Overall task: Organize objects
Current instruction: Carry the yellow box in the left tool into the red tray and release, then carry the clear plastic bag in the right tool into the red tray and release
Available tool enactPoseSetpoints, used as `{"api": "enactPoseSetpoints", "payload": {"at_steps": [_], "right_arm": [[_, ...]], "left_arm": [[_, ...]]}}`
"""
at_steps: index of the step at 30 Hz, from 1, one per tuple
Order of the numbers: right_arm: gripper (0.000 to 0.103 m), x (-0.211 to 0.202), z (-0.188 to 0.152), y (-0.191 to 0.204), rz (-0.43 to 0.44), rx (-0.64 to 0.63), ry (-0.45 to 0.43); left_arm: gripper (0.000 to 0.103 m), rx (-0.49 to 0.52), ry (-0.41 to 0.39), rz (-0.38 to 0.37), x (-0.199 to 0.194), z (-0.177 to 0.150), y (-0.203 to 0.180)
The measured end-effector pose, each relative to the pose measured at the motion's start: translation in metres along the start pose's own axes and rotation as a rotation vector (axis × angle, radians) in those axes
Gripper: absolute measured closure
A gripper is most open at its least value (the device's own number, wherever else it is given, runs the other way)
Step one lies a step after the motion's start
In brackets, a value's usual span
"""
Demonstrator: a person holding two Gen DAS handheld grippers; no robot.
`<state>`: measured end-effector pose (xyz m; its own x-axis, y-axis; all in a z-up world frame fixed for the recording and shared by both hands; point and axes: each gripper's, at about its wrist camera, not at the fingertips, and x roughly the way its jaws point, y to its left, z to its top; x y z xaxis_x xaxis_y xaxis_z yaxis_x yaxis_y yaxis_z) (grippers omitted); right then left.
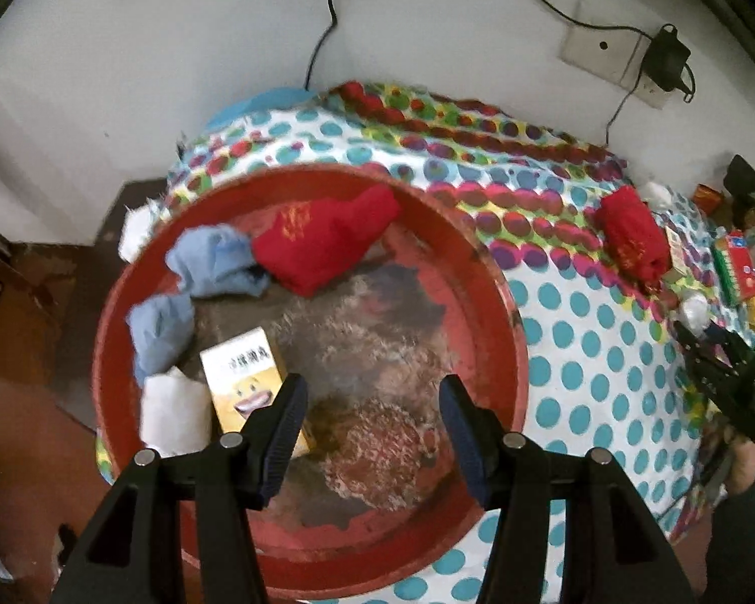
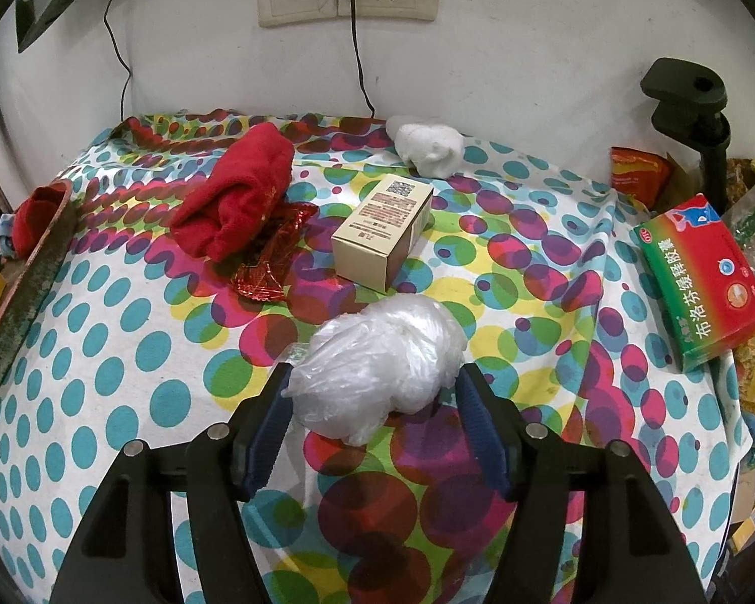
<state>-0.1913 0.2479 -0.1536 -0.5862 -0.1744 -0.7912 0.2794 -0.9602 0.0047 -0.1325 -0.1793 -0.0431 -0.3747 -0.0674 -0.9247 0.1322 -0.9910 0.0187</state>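
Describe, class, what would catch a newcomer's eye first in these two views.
The bright polka-dot tablecloth fills both views. On its left side sits a big round red tray holding a rolled red cloth, crumpled blue cloths and a small yellow box. Nearer, a crumpled clear plastic bag lies between the right tongs.

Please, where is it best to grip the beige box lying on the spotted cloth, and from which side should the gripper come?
Grip the beige box across its two long side faces, near the middle, coming from above. It lies flat with the printed face up, and both long sides look clear of the red cloth and the plastic bag.
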Motion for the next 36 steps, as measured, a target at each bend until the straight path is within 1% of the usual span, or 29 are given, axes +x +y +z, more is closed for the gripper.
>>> {"api": "enactPoseSetpoints", "payload": {"at_steps": [2,4,5,7,10,15,16,18,20,21,23,24,26,29,32,36], "right_arm": [[0.040,-0.001,-0.001,-0.004,-0.001,0.000,0.000],[0.040,-0.001,0.000,-0.001,-0.001,-0.001,0.000],[0.040,-0.001,0.000,-0.002,-0.002,-0.002,0.000],[0.040,0.000,0.000,-0.002,0.000,-0.001,0.000],[0.040,0.001,0.002,0.002,-0.006,-0.002,0.000],[0.042,-0.002,0.001,-0.001,-0.016,0.009,-0.003],[0.044,-0.004,0.000,-0.001,-0.023,0.015,-0.003],[0.052,-0.007,-0.001,-0.002,-0.032,0.025,0.005],[0.062,-0.010,0.000,0.003,-0.047,0.026,0.017],[0.064,-0.010,0.001,0.006,-0.055,0.023,0.023],[0.065,-0.013,0.001,0.008,-0.075,0.012,0.030],[0.065,-0.014,0.002,0.014,-0.079,0.011,0.029],[0.067,-0.019,0.001,0.015,-0.081,0.024,0.027],[0.068,-0.034,0.000,0.014,-0.072,0.036,0.010],[0.068,-0.046,0.002,0.022,-0.060,0.034,-0.003],[0.068,-0.059,0.006,0.036,-0.041,0.026,-0.011]], "left_arm": [[0.047,0.012,-0.027,0.030,-0.004,0.002,-0.003],[0.047,0.016,-0.043,0.043,-0.007,0.002,-0.003],[0.047,0.021,-0.056,0.068,-0.009,0.002,-0.003],[0.047,0.033,-0.062,0.085,-0.010,0.001,-0.004],[0.047,0.029,-0.050,0.069,-0.009,0.000,-0.003],[0.047,0.031,-0.041,0.073,-0.010,-0.004,-0.003],[0.047,0.028,-0.042,0.078,-0.011,-0.004,-0.002],[0.047,0.025,-0.046,0.077,-0.013,-0.005,-0.001],[0.047,0.018,-0.046,0.067,-0.016,-0.005,0.001],[0.047,0.014,-0.047,0.057,-0.019,-0.005,0.002],[0.047,0.007,-0.048,0.041,-0.022,-0.005,0.005],[0.047,0.003,-0.049,0.034,-0.025,-0.006,0.007],[0.047,-0.010,-0.062,0.022,-0.032,-0.006,0.013],[0.047,-0.046,-0.082,0.003,-0.042,-0.005,0.026],[0.047,-0.089,-0.098,0.004,-0.050,-0.004,0.041],[0.047,-0.120,-0.106,-0.017,-0.056,-0.005,0.055]]}}
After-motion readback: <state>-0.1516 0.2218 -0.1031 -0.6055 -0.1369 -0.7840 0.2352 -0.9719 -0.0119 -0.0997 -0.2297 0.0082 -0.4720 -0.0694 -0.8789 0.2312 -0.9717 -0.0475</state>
